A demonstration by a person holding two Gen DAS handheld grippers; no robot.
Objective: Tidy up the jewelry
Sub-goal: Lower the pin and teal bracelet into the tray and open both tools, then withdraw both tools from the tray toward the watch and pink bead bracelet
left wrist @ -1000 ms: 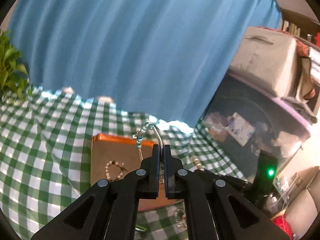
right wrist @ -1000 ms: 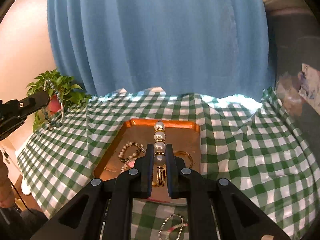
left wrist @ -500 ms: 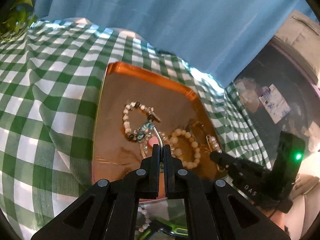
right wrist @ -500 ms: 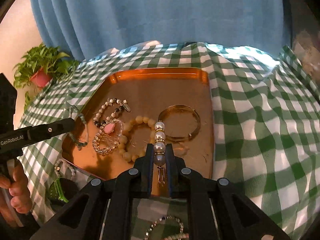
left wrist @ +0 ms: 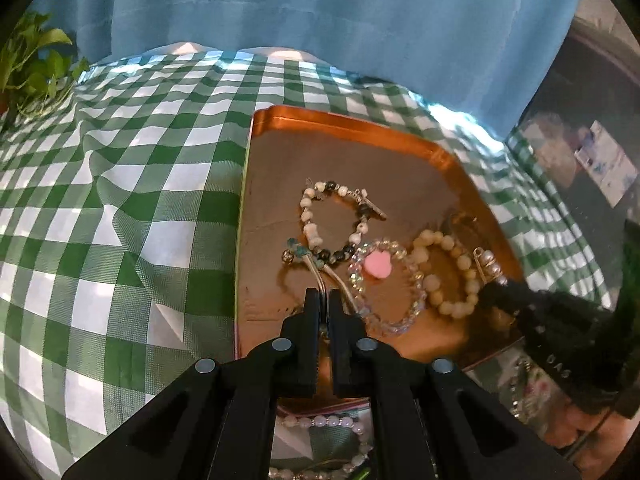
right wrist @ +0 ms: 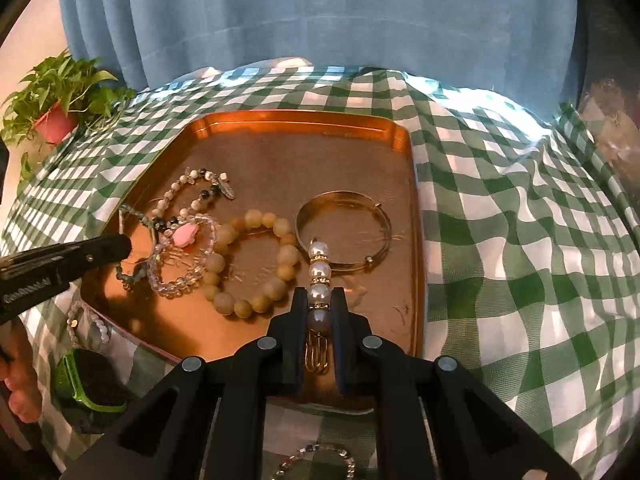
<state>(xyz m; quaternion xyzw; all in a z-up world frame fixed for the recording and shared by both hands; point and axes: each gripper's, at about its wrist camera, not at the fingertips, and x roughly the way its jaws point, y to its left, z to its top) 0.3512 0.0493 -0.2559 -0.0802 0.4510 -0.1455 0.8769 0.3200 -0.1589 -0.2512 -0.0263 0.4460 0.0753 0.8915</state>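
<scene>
A copper tray [left wrist: 340, 128] [right wrist: 304, 120] lies on a green checked cloth. My left gripper [left wrist: 325, 300] is shut on a silver bracelet with teal beads [left wrist: 298, 249], low over the tray's left part; it also shows in the right wrist view [right wrist: 132, 276]. My right gripper [right wrist: 318, 308] is shut on a pearl hair clip [right wrist: 319, 270], just above the tray's near right part. In the tray lie a white and black bead bracelet [left wrist: 310, 216], a clear bracelet with a pink charm [left wrist: 378, 264], a cream bead bracelet [right wrist: 256, 264] and a gold bangle [right wrist: 344, 236].
A potted plant [right wrist: 56, 96] stands at the far left by a blue curtain [right wrist: 320, 12]. More bead bracelets [left wrist: 320, 424] [right wrist: 320, 456] lie on the cloth in front of the tray. A green and black object [right wrist: 88, 384] lies left of the tray's near corner.
Both grippers have come down and closer to the tray. The left one has lowered the teal bead bracelet onto the tray's left part; the right one holds the clip just above the tray.
</scene>
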